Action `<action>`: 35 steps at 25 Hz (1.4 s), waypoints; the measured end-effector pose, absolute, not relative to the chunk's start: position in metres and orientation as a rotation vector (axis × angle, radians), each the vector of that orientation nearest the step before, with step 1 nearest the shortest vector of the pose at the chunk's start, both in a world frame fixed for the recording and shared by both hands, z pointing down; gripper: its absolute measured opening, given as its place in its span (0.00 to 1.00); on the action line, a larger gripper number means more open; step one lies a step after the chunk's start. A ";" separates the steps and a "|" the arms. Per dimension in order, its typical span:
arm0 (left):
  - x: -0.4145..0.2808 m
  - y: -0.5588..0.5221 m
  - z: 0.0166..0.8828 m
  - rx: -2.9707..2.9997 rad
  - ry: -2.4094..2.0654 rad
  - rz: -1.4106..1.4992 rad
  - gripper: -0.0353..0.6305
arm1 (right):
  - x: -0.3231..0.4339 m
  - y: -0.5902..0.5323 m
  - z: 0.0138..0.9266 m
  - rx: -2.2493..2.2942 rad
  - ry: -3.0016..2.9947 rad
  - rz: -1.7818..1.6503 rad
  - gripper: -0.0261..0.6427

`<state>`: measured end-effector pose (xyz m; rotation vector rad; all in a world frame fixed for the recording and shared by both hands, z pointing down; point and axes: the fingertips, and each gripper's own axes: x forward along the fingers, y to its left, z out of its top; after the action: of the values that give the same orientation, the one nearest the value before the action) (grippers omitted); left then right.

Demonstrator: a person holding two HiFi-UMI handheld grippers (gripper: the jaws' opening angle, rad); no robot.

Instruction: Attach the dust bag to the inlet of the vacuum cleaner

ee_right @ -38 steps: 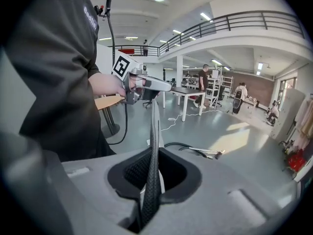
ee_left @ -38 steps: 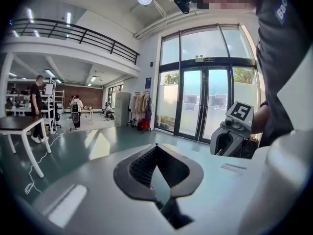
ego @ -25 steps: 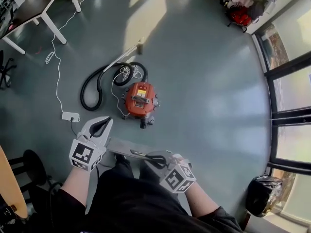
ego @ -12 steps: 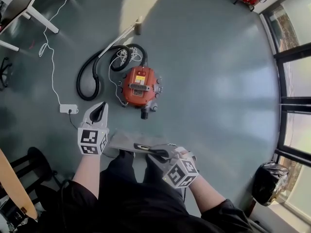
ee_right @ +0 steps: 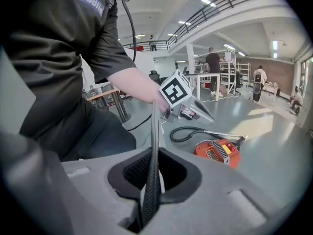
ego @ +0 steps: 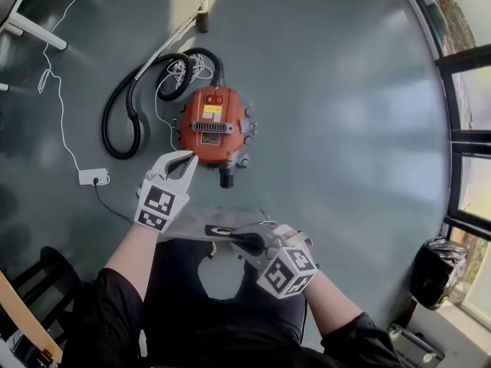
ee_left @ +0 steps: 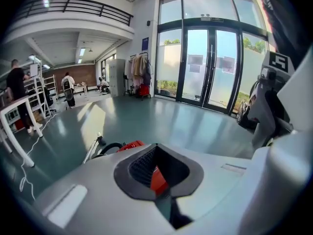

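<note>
An orange vacuum cleaner (ego: 213, 125) sits on the grey floor, its short inlet stub (ego: 225, 179) facing me and its black hose (ego: 123, 121) looped at its left. My left gripper (ego: 182, 163) hangs just left of the inlet, close to the vacuum's front edge, jaws shut and empty; through them the left gripper view shows the orange body (ee_left: 128, 146). My right gripper (ego: 247, 240) is shut on the flat grey dust bag (ego: 203, 225), held over my knees below the inlet. The bag shows edge-on (ee_right: 152, 146) between the right jaws, beyond it the vacuum (ee_right: 217, 152) and the left gripper (ee_right: 188, 106).
A white power strip (ego: 93, 176) with a white cable lies left of the hose. White table legs (ego: 27, 25) stand at the top left, a dark chair (ego: 31, 313) at the bottom left, a black bag (ego: 437, 271) by the glass doors at right. Several people stand far off.
Both grippers have sunk towards the floor and the vacuum looks nearer. The left gripper has moved up and right to the vacuum's front edge. The right gripper still holds the bag.
</note>
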<state>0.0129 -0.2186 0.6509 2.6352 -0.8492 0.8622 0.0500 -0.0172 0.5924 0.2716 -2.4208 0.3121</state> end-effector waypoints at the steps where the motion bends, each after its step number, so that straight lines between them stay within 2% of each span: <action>1: 0.014 -0.220 0.661 2.648 -0.827 0.872 0.08 | 0.050 -0.019 0.603 0.262 -2.418 0.303 0.07; 18: 0.042 -0.238 0.794 2.869 -0.624 1.098 0.08 | 0.048 -0.038 0.753 0.158 -2.421 0.249 0.07; 35: 0.054 -0.251 0.823 2.991 -0.580 1.257 0.08 | 0.056 -0.058 0.836 0.252 -2.319 0.112 0.07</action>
<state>0.0535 -0.2513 0.8233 2.9907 -0.5800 1.2566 0.0563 -0.0580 0.8360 0.2519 -2.3189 0.1116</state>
